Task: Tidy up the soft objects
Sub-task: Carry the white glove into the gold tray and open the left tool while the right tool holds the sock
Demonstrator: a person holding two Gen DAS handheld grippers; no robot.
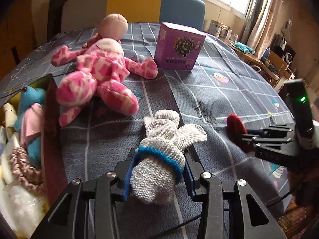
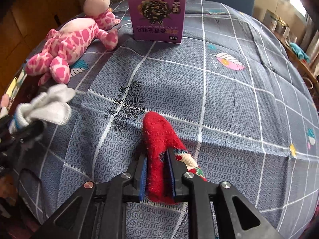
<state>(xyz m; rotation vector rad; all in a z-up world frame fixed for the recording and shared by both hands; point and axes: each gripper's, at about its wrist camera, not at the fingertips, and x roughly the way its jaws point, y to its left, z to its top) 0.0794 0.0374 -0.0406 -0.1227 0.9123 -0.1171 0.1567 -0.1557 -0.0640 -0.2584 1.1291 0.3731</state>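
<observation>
My left gripper (image 1: 159,155) is shut on a grey knitted glove with a blue cuff band (image 1: 163,139), held over the blue checked tablecloth (image 1: 219,91). It also shows at the left of the right wrist view (image 2: 41,107). My right gripper (image 2: 156,155) is shut on a red fuzzy sock (image 2: 159,135), just above the cloth. The sock's red tip (image 1: 236,127) and the right gripper (image 1: 247,137) show at the right of the left wrist view. A pink spotted plush toy (image 1: 97,73) lies on the cloth at the far left (image 2: 65,43).
A purple printed box (image 1: 177,45) stands upright at the table's far side (image 2: 157,14). A brown-walled bin (image 1: 51,131) at the left edge holds a blue and pink plush (image 1: 31,117) and other soft items. Chairs stand behind the table.
</observation>
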